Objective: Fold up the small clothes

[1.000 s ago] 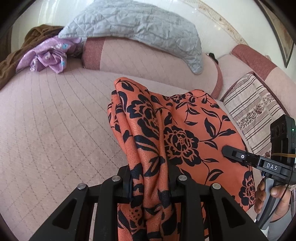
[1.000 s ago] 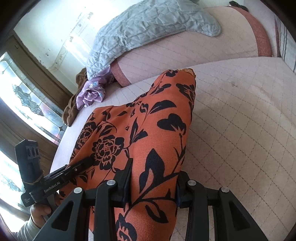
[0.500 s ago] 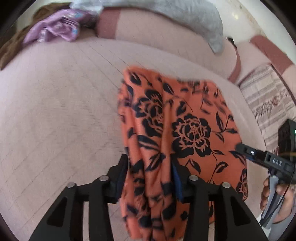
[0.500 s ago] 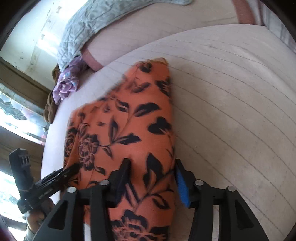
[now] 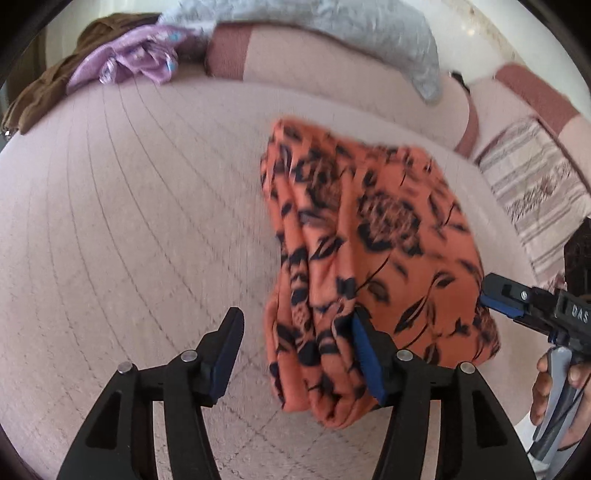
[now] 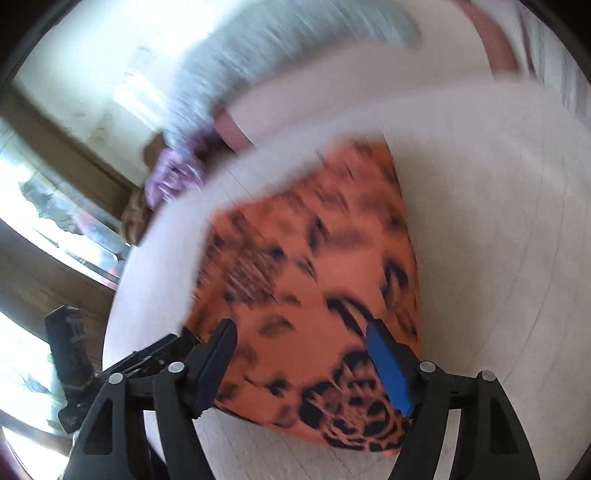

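Note:
An orange garment with a black flower print [image 5: 373,251] lies folded on the pink quilted cushion [image 5: 129,229]. My left gripper [image 5: 297,328] is at its near end with the jaws opening. The cloth rests against the right pad [image 5: 364,347], and the left pad [image 5: 227,347] stands clear of it. In the blurred right wrist view my right gripper [image 6: 301,330] hovers over the garment [image 6: 317,266], its jaws opening and neither pad pressing the cloth. The right gripper [image 5: 498,299] also shows at the garment's right edge, held by a hand [image 5: 554,391].
A purple garment [image 5: 129,62] and a brown cloth [image 5: 44,92] lie at the far left. A grey quilted blanket [image 5: 351,26] drapes over the backrest. A striped cushion [image 5: 532,188] sits at the right. A window [image 6: 44,206] is left of the seat.
Both grippers' jaws have spread and let go of the orange garment. The garment has sunk from a raised drape onto the cushion, and both grippers have come lower.

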{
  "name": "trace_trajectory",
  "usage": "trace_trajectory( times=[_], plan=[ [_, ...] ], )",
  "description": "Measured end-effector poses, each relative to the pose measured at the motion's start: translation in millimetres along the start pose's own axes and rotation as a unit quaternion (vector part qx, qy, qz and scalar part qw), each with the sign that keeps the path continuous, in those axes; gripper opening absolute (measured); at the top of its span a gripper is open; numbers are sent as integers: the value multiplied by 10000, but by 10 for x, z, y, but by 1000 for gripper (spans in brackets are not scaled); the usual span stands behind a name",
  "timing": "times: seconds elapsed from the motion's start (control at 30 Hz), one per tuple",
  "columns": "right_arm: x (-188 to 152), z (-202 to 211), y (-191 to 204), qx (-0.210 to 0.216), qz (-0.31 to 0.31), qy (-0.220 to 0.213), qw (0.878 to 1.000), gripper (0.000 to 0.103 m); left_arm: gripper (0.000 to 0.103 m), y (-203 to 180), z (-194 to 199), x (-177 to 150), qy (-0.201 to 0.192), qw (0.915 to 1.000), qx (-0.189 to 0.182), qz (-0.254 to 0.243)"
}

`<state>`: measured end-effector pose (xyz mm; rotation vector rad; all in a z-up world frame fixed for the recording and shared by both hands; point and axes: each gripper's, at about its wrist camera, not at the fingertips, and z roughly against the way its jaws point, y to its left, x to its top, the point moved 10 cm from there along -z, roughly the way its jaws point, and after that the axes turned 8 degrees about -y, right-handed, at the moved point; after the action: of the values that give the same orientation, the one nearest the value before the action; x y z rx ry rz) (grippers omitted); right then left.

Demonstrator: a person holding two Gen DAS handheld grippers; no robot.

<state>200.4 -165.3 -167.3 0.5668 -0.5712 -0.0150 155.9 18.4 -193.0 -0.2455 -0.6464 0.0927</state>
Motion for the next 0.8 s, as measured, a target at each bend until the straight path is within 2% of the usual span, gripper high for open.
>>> trace_trajectory(
  times=[0.03,0.1,0.2,0.27,0.4,0.53,0.6,0.7,0.8],
  plan=[
    [-48,-51,-78,-53,-127,74,9999,76,60,15,14,6,-16,10000,-4,15],
    [-25,5,-88,47,-252,-41,9997,76,60,22,131,102,-226,9996,-64,137],
    [122,130,-8,29,-55,-207,9998,76,60,-8,289,250,-597,9979,-215,140],
    [259,177,37,152,-41,-311,9994,76,60,-49,298,329,-659,9974,-290,84],
    [469,119,0,394,-381,-400,9977,76,60,-55,151,467,-606,9978,-237,-112],
    [651,-29,40,717,-559,-361,9952,76,60,64,-44,724,-625,9980,-114,4],
    [732,-136,52,893,-648,-297,9934,76,60,124,-201,824,-542,9985,101,0],
    [780,-379,-65,787,-856,-143,9931,78,61,294,-554,876,-197,9983,551,17],
    [752,-493,-118,721,-971,-82,9926,78,62,389,-634,881,-65,9985,434,321]
  ],
)
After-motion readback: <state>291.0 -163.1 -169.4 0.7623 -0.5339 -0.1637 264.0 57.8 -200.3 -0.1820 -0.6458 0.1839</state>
